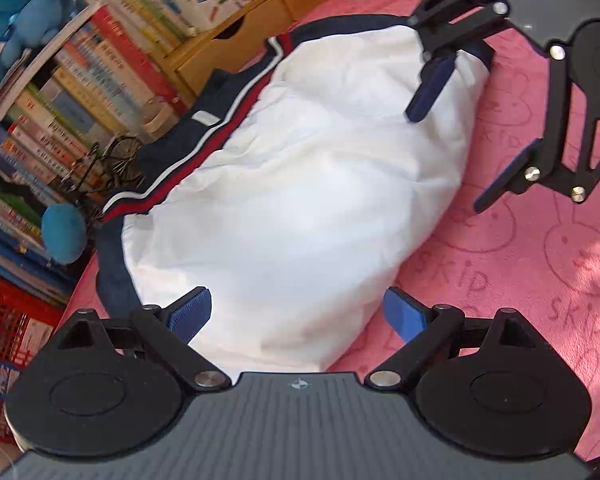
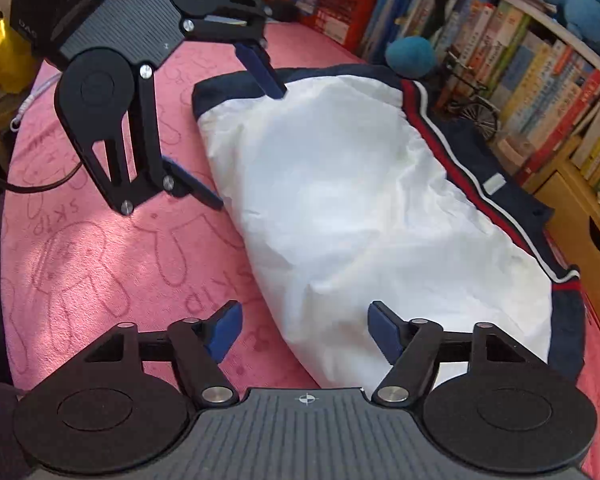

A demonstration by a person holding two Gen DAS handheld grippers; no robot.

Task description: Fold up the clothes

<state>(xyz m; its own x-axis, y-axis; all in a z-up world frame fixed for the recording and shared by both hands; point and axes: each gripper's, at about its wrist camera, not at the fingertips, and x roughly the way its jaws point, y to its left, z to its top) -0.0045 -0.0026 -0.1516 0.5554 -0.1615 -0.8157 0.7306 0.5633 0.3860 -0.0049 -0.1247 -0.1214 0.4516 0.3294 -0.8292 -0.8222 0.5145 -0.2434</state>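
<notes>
Lying on pink blanket near books: white jacket with dark blue trim, bunched long and puffy. Looks soft, light, floppy; thin cloth may slide. Best hold: dark blue edge or end corners, not puffy middle. Left tool wide, holding nothing, at one end of jacket. Right tool wide, holding nothing, at other end. Left view shows drawer box. Right view shows black cable and yellow thing at blanket's far corner.
</notes>
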